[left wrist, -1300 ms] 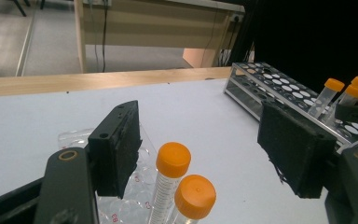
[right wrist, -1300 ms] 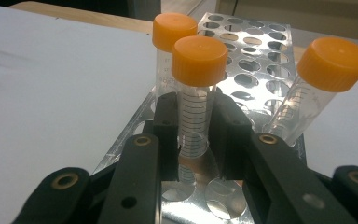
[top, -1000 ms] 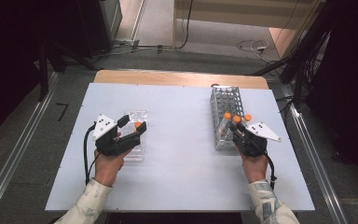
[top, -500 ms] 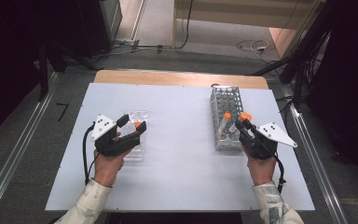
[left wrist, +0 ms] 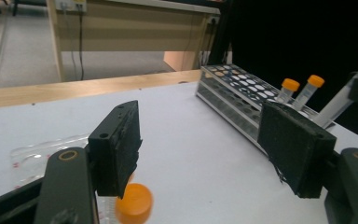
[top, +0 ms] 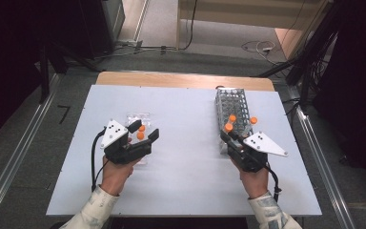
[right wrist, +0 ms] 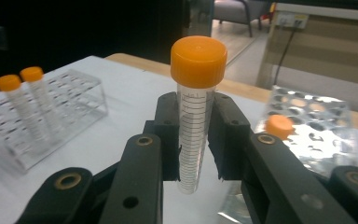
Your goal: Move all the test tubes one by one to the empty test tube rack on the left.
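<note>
A person sits at the near edge of a pale blue-white rectangular table (top: 186, 138), a black two-jaw gripper in each hand.

The right gripper (right wrist: 196, 135), at the right of the table, is clamped on a clear plastic graduated tube with an orange screw cap (right wrist: 196, 107). In the right gripper view the tube stands upright between the two black pads, its cap well above them and its rounded tip hanging just below. From the high view this tube's cap (top: 228, 127) sits just beside the near left edge of a long clear plastic tube rack (top: 233, 107), which lies on the right half of the table and runs from near to far. Two more orange-capped tubes (left wrist: 298, 91) stand in holes at the rack's near end; in the left gripper view they stand side by side, leaning slightly.

The left gripper (top: 143, 136), on the left half of the table, has its jaws standing apart with nothing between the pads. It hovers over the near end of a flat clear plastic bag (top: 138, 119) lying on the table. Two orange caps (top: 141, 132) of tubes inside the bag show between the open jaws from above. In the left gripper view one orange cap (left wrist: 134, 203) lies just beneath the left pad.

The two grippers are well apart.
</note>
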Demonstrator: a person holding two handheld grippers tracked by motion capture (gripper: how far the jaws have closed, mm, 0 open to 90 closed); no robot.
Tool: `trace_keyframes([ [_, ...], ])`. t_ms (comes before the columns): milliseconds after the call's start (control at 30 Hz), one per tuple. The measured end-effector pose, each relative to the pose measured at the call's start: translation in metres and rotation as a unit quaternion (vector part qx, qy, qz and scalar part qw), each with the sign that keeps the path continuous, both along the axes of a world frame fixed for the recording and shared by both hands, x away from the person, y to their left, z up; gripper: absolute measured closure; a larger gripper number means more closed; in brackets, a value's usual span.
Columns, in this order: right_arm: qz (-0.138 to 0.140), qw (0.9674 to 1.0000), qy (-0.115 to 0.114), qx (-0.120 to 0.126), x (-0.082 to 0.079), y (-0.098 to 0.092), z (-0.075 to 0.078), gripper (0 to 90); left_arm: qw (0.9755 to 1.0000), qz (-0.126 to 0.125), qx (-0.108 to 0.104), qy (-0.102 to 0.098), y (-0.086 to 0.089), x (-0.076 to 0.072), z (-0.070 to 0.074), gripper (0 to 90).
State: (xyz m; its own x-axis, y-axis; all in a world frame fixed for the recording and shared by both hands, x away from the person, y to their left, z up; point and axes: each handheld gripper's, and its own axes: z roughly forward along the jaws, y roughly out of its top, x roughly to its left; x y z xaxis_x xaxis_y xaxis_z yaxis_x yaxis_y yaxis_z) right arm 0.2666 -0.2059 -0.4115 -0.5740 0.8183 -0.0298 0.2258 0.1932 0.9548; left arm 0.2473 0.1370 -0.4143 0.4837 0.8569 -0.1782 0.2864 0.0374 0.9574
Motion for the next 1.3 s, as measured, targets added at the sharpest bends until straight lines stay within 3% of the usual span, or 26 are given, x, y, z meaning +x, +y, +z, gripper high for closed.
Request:
trace_keyframes([
  [467,0.058,0.9973,0.041,-0.021,0.004,0.038,-0.026,72.1,0.9982,-0.057,0.018,0.011,-0.037,-0.004,-0.006,29.8],
  [867,0.098,0.9935,0.045,-0.037,-0.003,0.063,-0.032,72.1,0.9958,-0.087,0.027,0.009,-0.059,-0.002,-0.008,34.7],
  [1300,0.119,0.9906,0.052,-0.043,-0.008,0.079,-0.036,72.0,0.9932,-0.108,0.042,0.011,-0.072,-0.001,-0.015,45.2],
])
